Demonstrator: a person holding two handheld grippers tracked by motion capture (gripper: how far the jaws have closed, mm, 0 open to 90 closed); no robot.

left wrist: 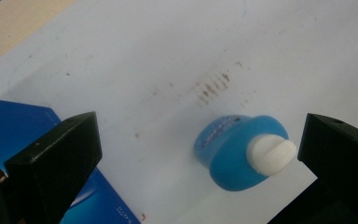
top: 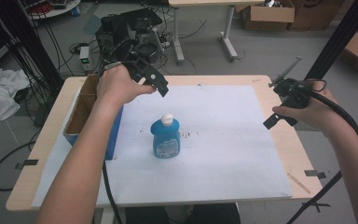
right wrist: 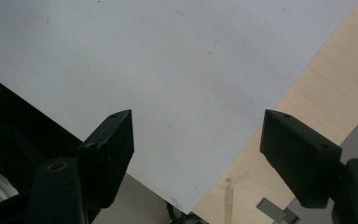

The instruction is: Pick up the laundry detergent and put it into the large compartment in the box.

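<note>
A blue bottle [top: 166, 140] with a white cap [top: 167, 119] stands upright near the middle of the white sheet [top: 223, 154]. My left gripper [top: 157, 84] hovers above and behind it, open and empty. In the left gripper view, the bottle [left wrist: 235, 161] lies below, between the wide-apart jaws and nearer the right one, with its cap [left wrist: 271, 154] facing up; the left gripper [left wrist: 200, 140] holds nothing. At the table's right edge my right gripper [top: 274, 119] is raised. The right gripper [right wrist: 198, 140] is open over bare sheet and wood.
An open cardboard box with a blue side [top: 81, 112] stands at the sheet's left edge, close to my left forearm. Brown smudges [top: 189, 135] mark the sheet right of the bottle. Tape pieces [top: 315, 173] and a thin stick [top: 298, 183] lie on the wooden table [top: 284, 154].
</note>
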